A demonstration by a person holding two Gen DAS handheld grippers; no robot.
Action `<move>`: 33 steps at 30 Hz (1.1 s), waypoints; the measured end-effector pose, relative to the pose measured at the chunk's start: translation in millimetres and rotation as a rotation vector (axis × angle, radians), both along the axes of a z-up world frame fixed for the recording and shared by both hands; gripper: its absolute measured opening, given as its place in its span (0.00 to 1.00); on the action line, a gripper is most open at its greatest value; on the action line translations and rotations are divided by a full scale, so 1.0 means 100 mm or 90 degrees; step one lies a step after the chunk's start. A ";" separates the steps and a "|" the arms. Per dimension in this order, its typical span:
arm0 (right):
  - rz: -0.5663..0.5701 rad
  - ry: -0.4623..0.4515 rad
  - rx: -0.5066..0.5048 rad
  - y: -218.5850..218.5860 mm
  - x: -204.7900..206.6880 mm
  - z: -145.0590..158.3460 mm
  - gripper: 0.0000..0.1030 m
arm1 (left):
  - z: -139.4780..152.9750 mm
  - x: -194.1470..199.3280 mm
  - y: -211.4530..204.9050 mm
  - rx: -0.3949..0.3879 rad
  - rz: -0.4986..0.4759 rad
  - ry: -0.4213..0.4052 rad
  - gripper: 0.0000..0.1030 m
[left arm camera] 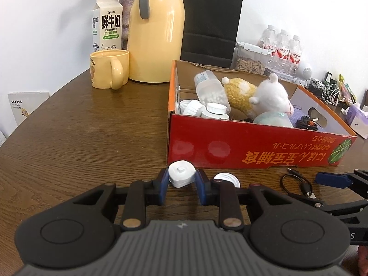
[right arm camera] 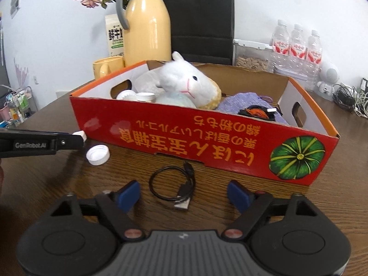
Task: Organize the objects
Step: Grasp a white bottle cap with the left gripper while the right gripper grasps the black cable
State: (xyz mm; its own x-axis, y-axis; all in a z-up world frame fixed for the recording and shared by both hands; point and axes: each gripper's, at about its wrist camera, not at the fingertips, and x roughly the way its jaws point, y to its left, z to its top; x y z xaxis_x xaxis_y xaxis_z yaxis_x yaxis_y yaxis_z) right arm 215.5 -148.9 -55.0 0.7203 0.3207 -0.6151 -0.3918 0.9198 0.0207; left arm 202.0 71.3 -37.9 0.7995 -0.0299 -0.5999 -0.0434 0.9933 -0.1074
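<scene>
Holding a small white squarish cap (left arm camera: pixel 181 176) between their blue pads, your left tongs (left arm camera: pixel 181 182) are closed narrow on it, just above the bench (left arm camera: pixel 92 138) and close in front of the red cardboard box (left arm camera: pixel 253 147). Just right of those tongs a round white lid (left arm camera: pixel 227 179) lies on the wood, partly hidden behind the right finger; from your right wrist camera the same lid (right arm camera: pixel 98 154) sits open side up, just beyond the tip of the left tongs.

Your right tongs (right arm camera: pixel 184 195) stand wide open with nothing between them, low over the bench. Directly ahead of them, between the two blue pads (right arm camera: pixel 128 194), lies a coiled black USB cable (right arm camera: pixel 174 184), its silver plug pointing back toward you. It rests apart from the box's front wall.

Beyond both tongs the box holds a white plush animal (right arm camera: pixel 184 78), a yellow plush (left arm camera: pixel 239 92) beside it, a clear bottle of white beads (left arm camera: pixel 211 89) lying tilted, several white caps (left arm camera: pixel 195 108), a pale green thing (left arm camera: pixel 273 118) and a purple cloth (right arm camera: pixel 243 102) with a dark cable bundle on it.

Farther off, left of the box, stand a yellow mug (left arm camera: pixel 108 69), a yellow thermos jug (left arm camera: pixel 156 34) and a milk carton (left arm camera: pixel 108 23). Behind the box is a black paper bag (left arm camera: pixel 211 18), with water bottles (left arm camera: pixel 280 46) to its right.
</scene>
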 end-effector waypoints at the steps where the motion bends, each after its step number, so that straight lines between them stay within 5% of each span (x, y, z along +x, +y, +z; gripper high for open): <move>1: 0.005 -0.002 0.000 0.01 -0.01 0.01 0.66 | 0.00 0.00 0.00 -0.001 0.000 -0.001 0.25; 6: 0.028 -0.011 0.002 0.02 -0.04 0.02 0.42 | 0.00 0.00 0.00 -0.001 0.003 0.000 0.25; 11: 0.031 -0.020 -0.005 0.03 -0.07 0.03 0.36 | -0.01 -0.01 0.00 0.000 0.006 -0.002 0.25; 33: 0.028 -0.088 0.055 -0.21 -0.30 0.28 0.35 | 0.16 -0.26 -0.08 0.024 0.010 -0.074 0.25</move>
